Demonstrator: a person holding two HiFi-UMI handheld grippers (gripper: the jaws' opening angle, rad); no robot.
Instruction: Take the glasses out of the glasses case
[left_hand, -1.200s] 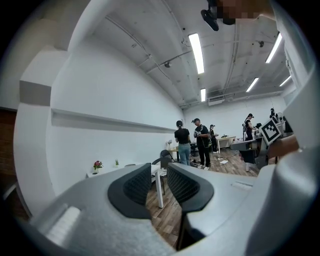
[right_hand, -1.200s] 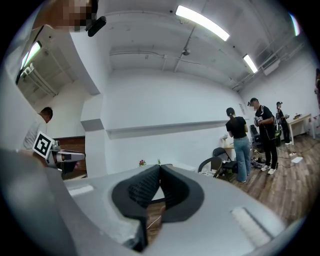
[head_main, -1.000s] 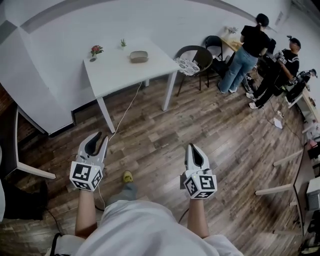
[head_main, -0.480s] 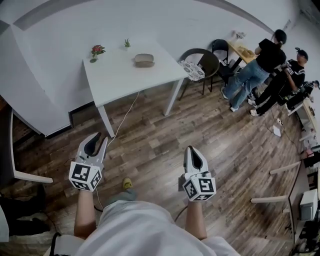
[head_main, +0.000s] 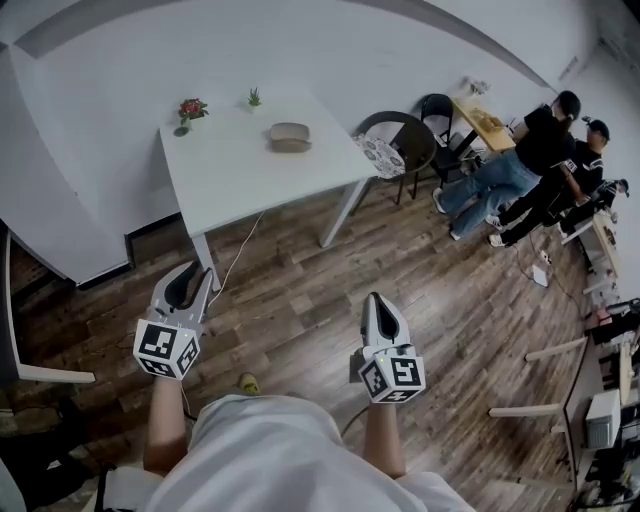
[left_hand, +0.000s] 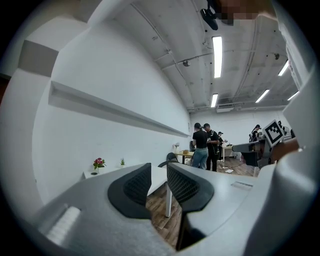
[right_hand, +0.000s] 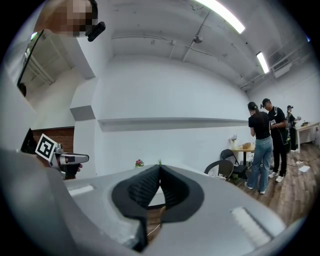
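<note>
Head view: person stands on wood floor (head_main: 420, 290), both grippers held low in front, well apart from white table (head_main: 230, 165). Glasses case (head_main: 289, 137) lies shut on tabletop nr far edge, untouched; flower pot (head_main: 188, 108) & small green plant (head_main: 254, 97) sit to its left by the wall. Cable (head_main: 232, 262) hangs from table to floor. Dark chair (head_main: 405, 135) just right of table; two people (head_main: 535, 165) further right. L gripper (head_main: 196, 272) points at table leg area; R gripper (head_main: 373, 298) points fwd over floor.

Left gripper view: L gripper (left_hand: 159, 169) jaws narrowly apart, nothing btwn, only table edge & floor seen thru gap. Case not made out here.

Right gripper view: R gripper (right_hand: 160, 168) jaw tips meet, nothing held. Flowers & plant show just above tips; case not seen.
</note>
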